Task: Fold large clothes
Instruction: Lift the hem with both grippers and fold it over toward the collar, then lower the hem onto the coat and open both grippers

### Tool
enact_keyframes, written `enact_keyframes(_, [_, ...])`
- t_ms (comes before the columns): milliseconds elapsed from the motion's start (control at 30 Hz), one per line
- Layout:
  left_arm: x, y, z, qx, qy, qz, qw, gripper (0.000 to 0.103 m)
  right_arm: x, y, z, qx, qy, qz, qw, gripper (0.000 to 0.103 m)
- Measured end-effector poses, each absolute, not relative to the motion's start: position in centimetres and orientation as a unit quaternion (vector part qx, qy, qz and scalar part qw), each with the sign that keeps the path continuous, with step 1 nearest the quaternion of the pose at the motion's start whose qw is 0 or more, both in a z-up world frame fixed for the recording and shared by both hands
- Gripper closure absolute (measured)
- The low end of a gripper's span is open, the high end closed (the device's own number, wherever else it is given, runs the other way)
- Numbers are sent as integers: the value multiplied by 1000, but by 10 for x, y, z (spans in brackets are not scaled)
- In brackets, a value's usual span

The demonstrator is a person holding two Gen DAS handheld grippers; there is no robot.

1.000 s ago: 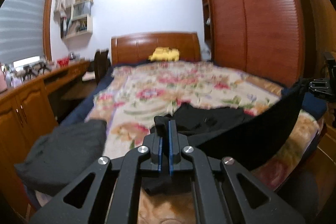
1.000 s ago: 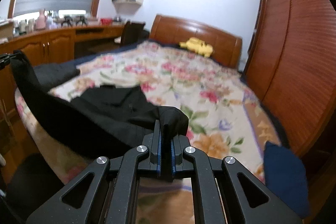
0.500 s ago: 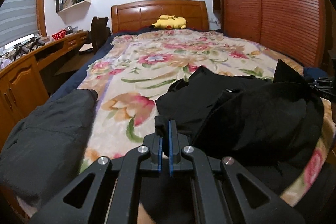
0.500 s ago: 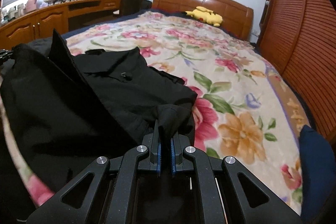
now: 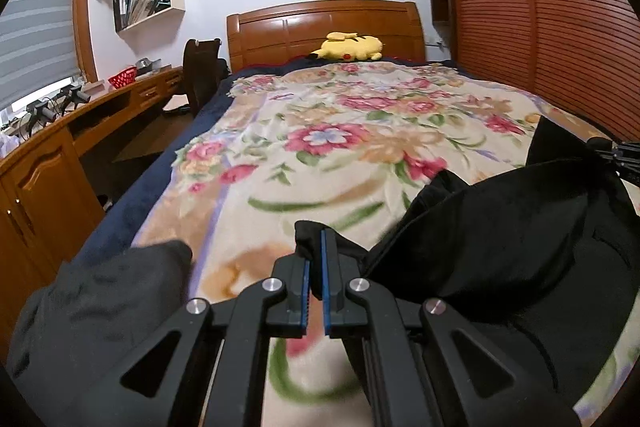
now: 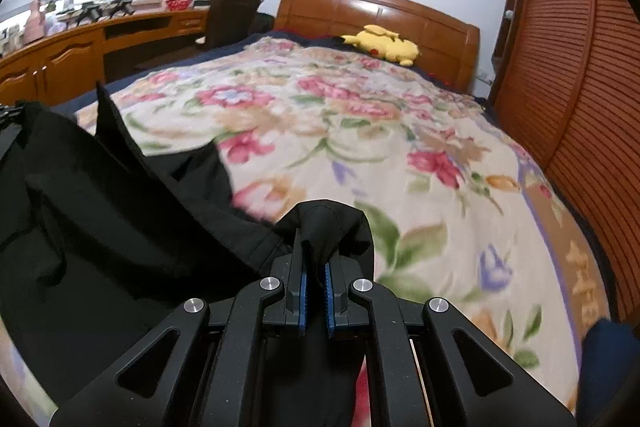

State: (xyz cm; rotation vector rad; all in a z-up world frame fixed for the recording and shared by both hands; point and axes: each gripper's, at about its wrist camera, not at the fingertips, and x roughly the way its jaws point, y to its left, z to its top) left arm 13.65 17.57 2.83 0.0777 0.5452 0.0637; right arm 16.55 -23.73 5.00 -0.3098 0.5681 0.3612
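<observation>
over the near end of the floral bedspread point(image 5: 320, 131), the left gripper point(image 5: 315, 251) is clamped tight on one corner of the black garment point(image 5: 520, 247), and the right gripper point(image 6: 315, 259) is pinched just as tight on another corner. between them the cloth sags in a loose heap onto the bed. a dark grey garment point(image 5: 100, 307) lies bunched at the bed's near left edge.

Ahead of my claws the floral bedspread point(image 5: 340, 131) lay open all the way to the yellow plush toy point(image 5: 350, 47) by the headboard point(image 5: 324, 27). The black garment point(image 5: 512, 243) bulked between my hands. A grey heap point(image 5: 100, 311) blocked my left, the desk point(image 5: 52, 163) beyond it; the slatted wardrobe point(image 6: 580, 75) walled my right.
</observation>
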Motion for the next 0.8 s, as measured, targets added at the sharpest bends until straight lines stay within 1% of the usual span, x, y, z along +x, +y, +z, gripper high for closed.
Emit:
enact_keyframes(300, [196,186,28,43,276,60,958,102,244,-223,49,-136,271,150,941,99])
enact_keyframes(433, [210,189,28,32,282,66,957,102,264,-212,50,-142,270,136,942,99])
enact_keyframes(533, [213,188,25,31,298,59,952,102,273,-208,45,-137,286,132,939,99])
enact_keyframes(600, [208,186,21,27,306,51,950,100,277,-208,37,-128,314,143,930,96])
enact_keyframes(633, [206,185,19,27,311,49,949,98,278,-207,34,-128,327,141,926,93])
enact_keyframes(700, [194,181,14,36,317,50,947,95,271,-208,32,-130,330,140,924,74])
enact_keyframes(733, [187,179,13,40,315,50,947,92,267,-209,34,-128,327,140,926,43])
enact_keyframes(767, [177,177,10,43,316,52,946,89,263,-210,37,-127,328,136,926,21])
enact_keyframes(800, [171,175,9,45,319,53,945,87,260,-210,40,-128,329,133,926,19])
